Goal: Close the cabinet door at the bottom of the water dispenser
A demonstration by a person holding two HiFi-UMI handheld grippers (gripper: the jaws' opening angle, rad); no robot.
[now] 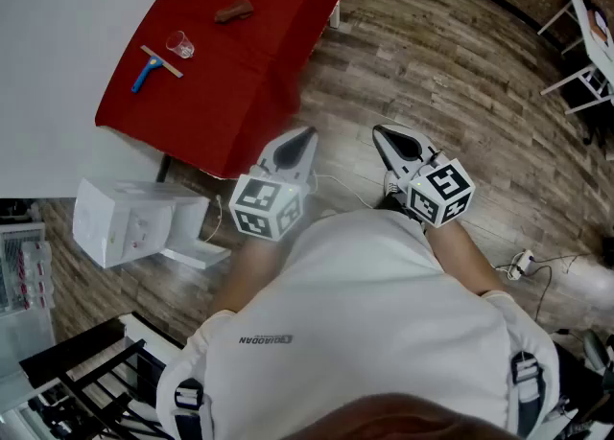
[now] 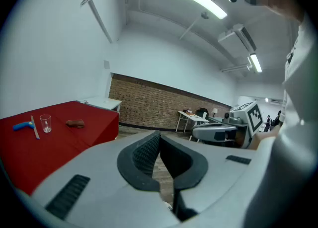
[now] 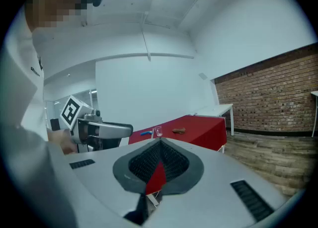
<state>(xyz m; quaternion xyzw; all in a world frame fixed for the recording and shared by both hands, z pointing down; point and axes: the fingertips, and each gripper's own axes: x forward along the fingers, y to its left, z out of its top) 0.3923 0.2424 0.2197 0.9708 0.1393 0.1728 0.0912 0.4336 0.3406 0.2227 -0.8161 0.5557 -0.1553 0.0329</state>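
Observation:
The white water dispenser (image 1: 125, 222) stands on the wooden floor at the lower left of the head view, seen from above. A white panel (image 1: 197, 254) juts out at floor level on its right side; I cannot tell whether it is the cabinet door. My left gripper (image 1: 305, 131) and right gripper (image 1: 379, 129) are held side by side in front of my chest, to the right of the dispenser and apart from it. Both are shut with nothing between the pads. The dispenser shows in neither gripper view. The left gripper (image 2: 158, 133) and the right gripper (image 3: 160, 141) each show closed tips.
A red-covered table (image 1: 240, 55) stands ahead, just beyond the dispenser, with a glass (image 1: 179, 44), a blue-handled scraper (image 1: 153, 66) and a brown object (image 1: 234, 11) on it. A cable with a plug (image 1: 518, 263) lies at right. A black rack (image 1: 86, 371) is at lower left.

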